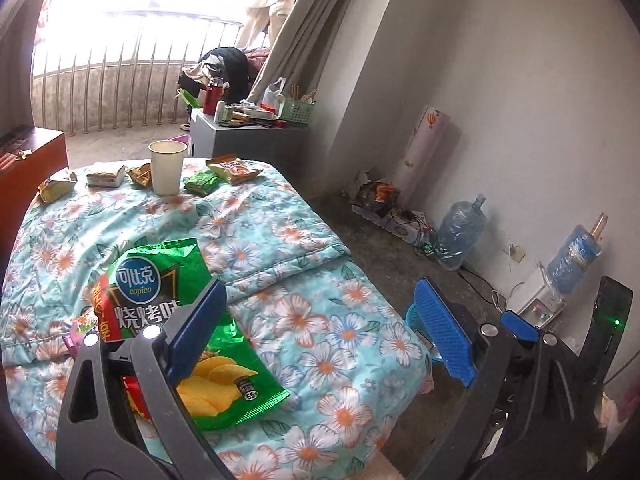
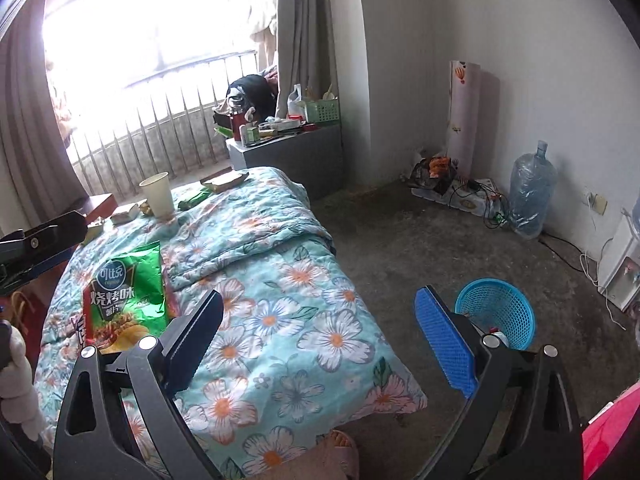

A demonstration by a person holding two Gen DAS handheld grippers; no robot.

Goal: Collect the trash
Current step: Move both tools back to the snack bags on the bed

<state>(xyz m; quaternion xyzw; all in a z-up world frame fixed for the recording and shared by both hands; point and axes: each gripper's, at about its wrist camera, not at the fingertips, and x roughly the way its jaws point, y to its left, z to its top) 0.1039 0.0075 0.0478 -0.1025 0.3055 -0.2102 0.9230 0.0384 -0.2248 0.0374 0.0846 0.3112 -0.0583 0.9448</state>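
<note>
Left gripper (image 1: 320, 328): your jaws stand wide, empty.
Right gripper (image 2: 320, 340): your jaws stand wide, empty.
Chip bag (image 1: 160, 280): flat on quilt (image 1: 340, 320).

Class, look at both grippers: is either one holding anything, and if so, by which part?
Nothing is held. The left gripper and the right gripper are both open and empty; the green chip bag lies loose on the bed.

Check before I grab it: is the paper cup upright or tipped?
Upright: the paper cup stands on its base on the floral quilt, rim up.

Right hand-held gripper (image 2: 320, 332) jaws wide, empty; chip bag (image 2: 128, 292) on quilt (image 2: 280, 280); basket (image 2: 500, 312) on floor.
</note>
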